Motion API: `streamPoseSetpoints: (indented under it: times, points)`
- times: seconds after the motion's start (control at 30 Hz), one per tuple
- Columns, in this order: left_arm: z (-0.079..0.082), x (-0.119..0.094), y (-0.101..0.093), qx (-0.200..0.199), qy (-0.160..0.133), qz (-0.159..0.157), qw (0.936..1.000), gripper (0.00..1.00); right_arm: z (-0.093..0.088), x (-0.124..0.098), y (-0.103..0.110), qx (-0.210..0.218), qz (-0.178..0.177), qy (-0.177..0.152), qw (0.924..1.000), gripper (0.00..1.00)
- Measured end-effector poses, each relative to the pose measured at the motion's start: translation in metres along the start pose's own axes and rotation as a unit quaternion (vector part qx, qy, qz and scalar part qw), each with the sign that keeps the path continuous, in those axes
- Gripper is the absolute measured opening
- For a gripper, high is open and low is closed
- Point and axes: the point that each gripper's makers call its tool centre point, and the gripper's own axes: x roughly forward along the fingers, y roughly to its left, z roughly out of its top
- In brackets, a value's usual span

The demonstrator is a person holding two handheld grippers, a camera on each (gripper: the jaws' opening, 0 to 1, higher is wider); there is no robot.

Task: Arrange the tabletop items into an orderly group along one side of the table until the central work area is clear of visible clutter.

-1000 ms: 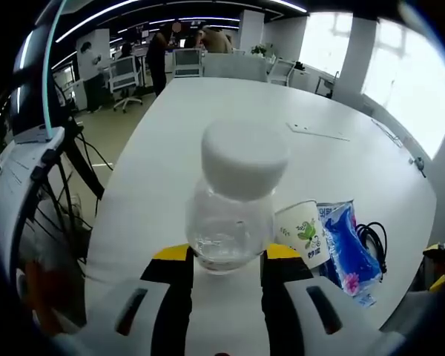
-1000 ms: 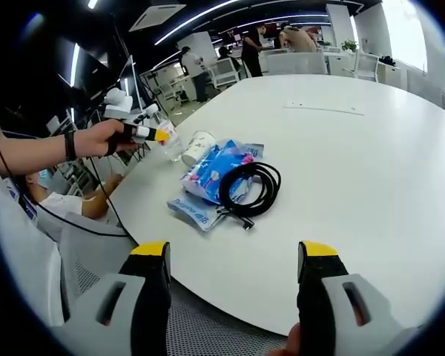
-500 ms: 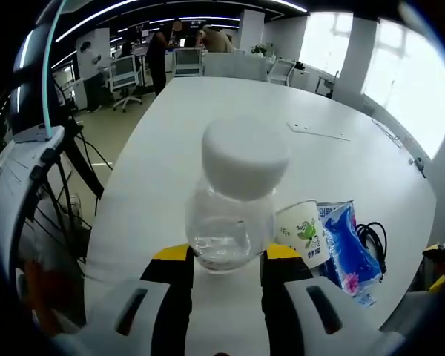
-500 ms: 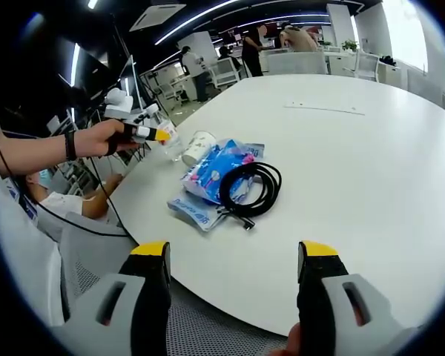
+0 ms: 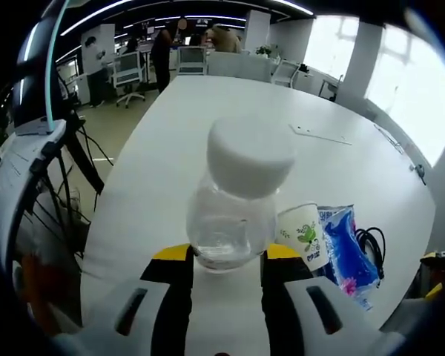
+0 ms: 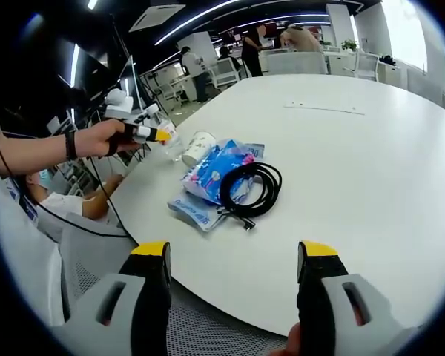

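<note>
The left gripper (image 5: 226,267) was clamped on a clear bottle (image 5: 233,200) at the bench (image 6: 371,148) edge, just beside the paper cup (image 6: 197,145), blue packet (image 6: 211,174) and coiled cable (image 6: 250,188) — grouping looked nearly complete. The right gripper (image 6: 233,274) hung spread, holding nothing.

The left tongs (image 5: 226,256) have tipped slightly — the clamped bottle (image 5: 233,200) now leans a little rightward; nothing else differs.

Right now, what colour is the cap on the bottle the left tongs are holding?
White. The cap on the clear bottle shows best in the left gripper view.
</note>
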Motion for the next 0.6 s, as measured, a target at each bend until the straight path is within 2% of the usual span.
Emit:
streamPoseSetpoints:
  times: [0.6]
  points:
    - [-0.0006,-0.0009,0.0001,0.0,0.011,0.0,0.9999,0.35,0.0057,-0.0037,-0.0048,0.008,-0.004,-0.017,0.9998,0.69]
